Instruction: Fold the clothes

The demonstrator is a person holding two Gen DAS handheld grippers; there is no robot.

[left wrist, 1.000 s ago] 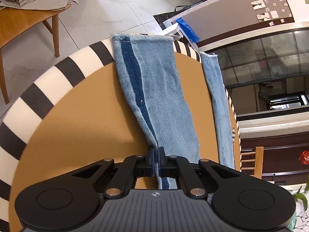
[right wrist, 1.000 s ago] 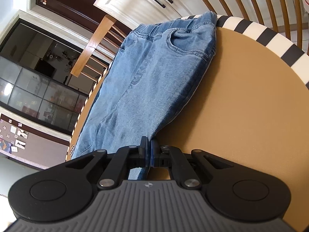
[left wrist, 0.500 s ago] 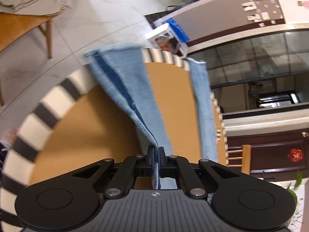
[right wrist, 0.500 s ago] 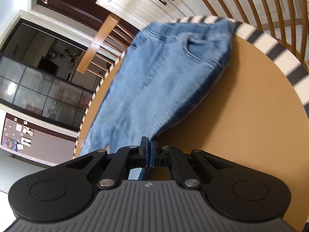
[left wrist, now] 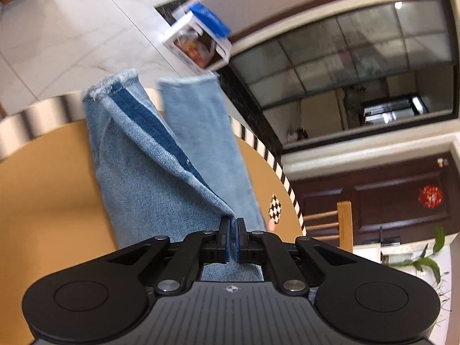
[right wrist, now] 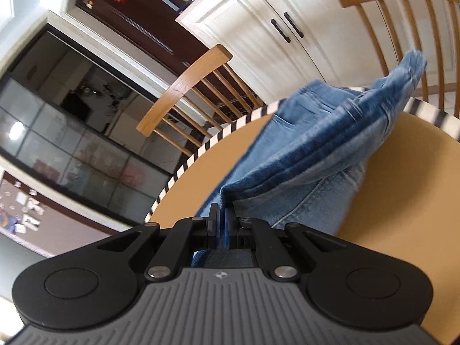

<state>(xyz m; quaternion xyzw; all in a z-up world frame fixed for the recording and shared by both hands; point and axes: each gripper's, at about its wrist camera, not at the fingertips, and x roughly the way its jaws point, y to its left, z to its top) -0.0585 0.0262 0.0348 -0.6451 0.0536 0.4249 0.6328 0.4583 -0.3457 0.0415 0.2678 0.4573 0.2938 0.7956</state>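
Where a second ago the jeans [left wrist: 149, 178] lay flat along the round bench [left wrist: 49, 178], the near edge is now up off the surface. The left tool [left wrist: 232, 237] is clenched on the lower leg's edge, and that leg rises in a tilted sheet, its dark side stripe turned up, with the frayed hem [left wrist: 110, 84] swung toward the other leg's hem [left wrist: 188, 83]. The right tool [right wrist: 220, 225] is clenched on the upper part of the jeans [right wrist: 310, 155], and the waist end has peeled up into a ridge over the layer still on the bench [right wrist: 408, 178]. I judge this a lengthwise fold under way, one leg being carried over onto the other. Both views are blurred with motion.
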